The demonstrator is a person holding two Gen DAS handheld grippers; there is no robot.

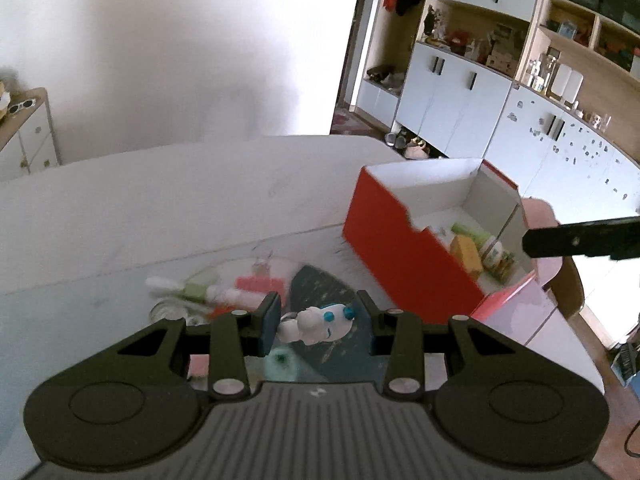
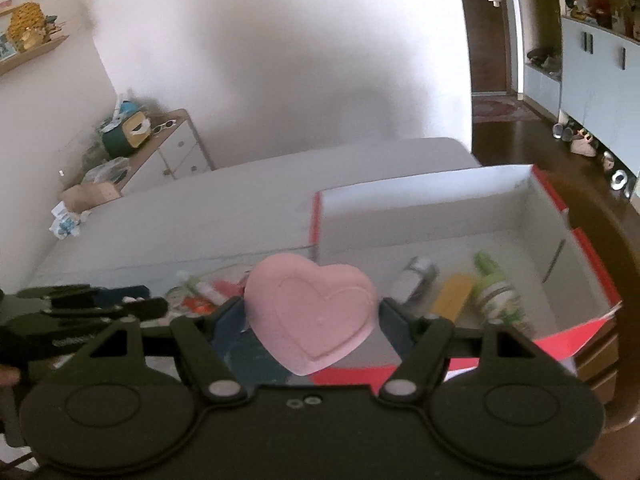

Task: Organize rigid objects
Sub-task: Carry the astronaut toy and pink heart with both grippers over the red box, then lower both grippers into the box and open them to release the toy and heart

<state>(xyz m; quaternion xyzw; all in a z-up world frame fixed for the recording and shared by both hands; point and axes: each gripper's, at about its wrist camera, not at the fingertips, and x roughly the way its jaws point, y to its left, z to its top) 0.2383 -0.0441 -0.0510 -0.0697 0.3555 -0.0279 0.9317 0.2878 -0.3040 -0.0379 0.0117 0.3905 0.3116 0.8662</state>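
Observation:
My left gripper (image 1: 316, 312) is shut on a small white dog figurine (image 1: 310, 324) with blue ears, held above the table. My right gripper (image 2: 312, 312) is shut on a pink heart-shaped dish (image 2: 316, 312), its pads pressing on both sides. Just to the right stands a red box (image 1: 392, 248) with a white inside (image 2: 400, 208); it holds a green-capped bottle (image 2: 494, 284), a yellow packet (image 2: 454, 296) and a silver tube (image 2: 414, 280). In the left wrist view, one black finger (image 1: 580, 238) of the right gripper and an edge of the pink dish (image 1: 540, 210) reach over the box.
A pile of small loose items (image 1: 224, 290) lies on the white table (image 1: 160, 208) beside a dark blue mat (image 1: 320, 284). White cupboards and open shelves (image 1: 480, 92) line the right wall. A low drawer cabinet (image 2: 176, 152) stands at the far left. The left gripper (image 2: 80, 304) shows at the right wrist view's left edge.

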